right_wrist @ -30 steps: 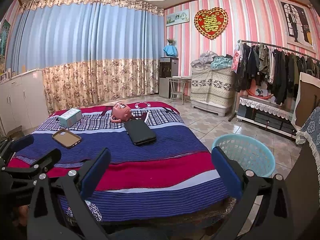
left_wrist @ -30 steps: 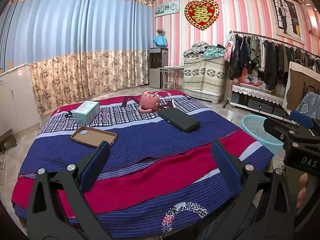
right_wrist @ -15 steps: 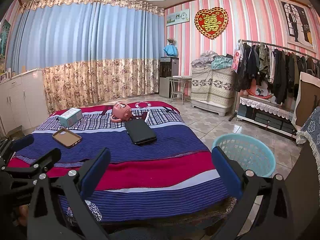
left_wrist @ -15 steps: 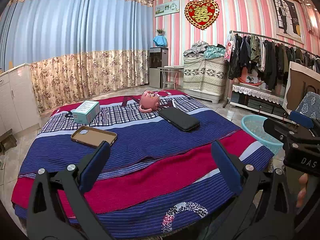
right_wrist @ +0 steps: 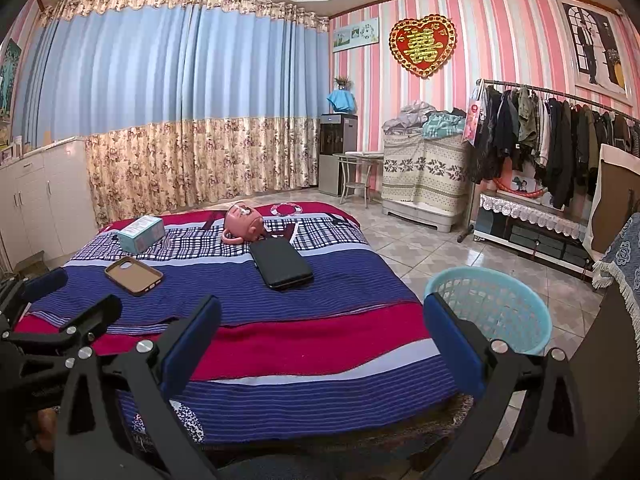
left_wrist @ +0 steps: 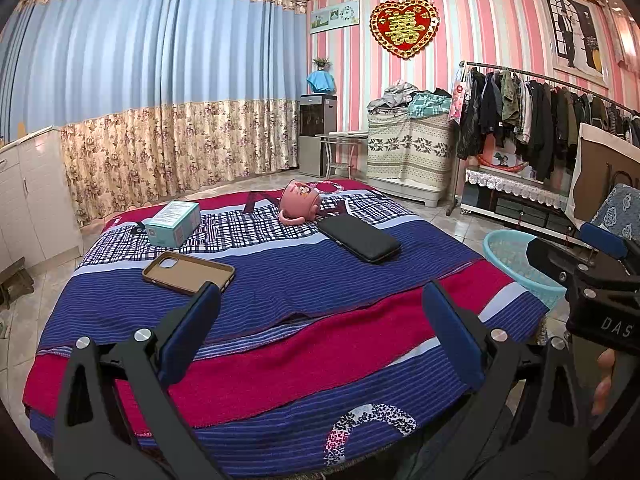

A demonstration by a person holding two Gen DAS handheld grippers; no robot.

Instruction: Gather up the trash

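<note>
Nothing moved since earlier frames. Your left gripper [left_wrist: 316, 332] and right gripper [right_wrist: 320, 336] gape empty. Box [left_wrist: 173, 223], mug [left_wrist: 298, 204] lie on bed [left_wrist: 320, 344]; basket [right_wrist: 490, 308] beside bed. Stage unclear.

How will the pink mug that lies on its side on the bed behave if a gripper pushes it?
The pink mug rests on its round side, so a push would probably roll it, though its handle, pointing toward the camera, may stop it. It looks hard and glossy, perhaps ceramic, so likely slippery and breakable. The soft blanket should slow it.
</note>
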